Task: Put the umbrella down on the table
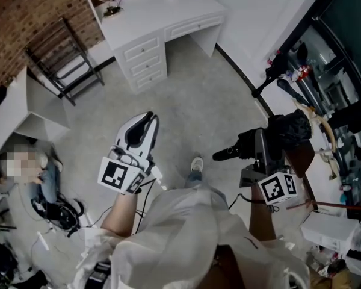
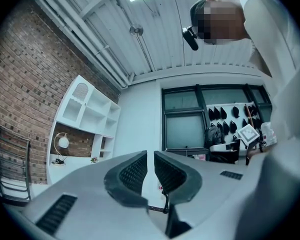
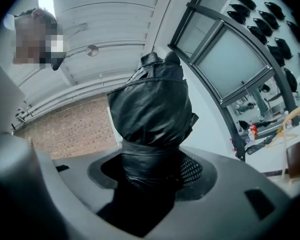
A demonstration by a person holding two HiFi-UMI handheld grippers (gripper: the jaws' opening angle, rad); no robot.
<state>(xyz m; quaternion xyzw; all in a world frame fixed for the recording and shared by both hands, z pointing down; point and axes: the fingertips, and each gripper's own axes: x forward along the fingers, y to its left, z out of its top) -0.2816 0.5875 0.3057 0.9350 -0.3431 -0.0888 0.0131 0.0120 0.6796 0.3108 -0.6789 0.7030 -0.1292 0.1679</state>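
- What has the right gripper (image 3: 152, 168) got?
- Its jaws stand wide, clamped round the folded black umbrella (image 3: 150, 109), which is carried in the air at the person's right, above the floor (image 1: 198, 101).
- And the left gripper (image 2: 150, 160)?
- Jaws nearly together, just a slit, with nothing in it.
- Any writing?
- Only square patterns on the 2 marker cubes (image 1: 278, 187); other print is too small to read.

Head view: overhead, steeply down onto grey floor (image 1: 198, 101). Gripper views: low, outward along the jaws, white slatted ceiling (image 2: 165, 29) overhead, right one tight against a black folded fabric umbrella (image 3: 150, 109); red-brown brick wall (image 3: 75, 129) shared by all.
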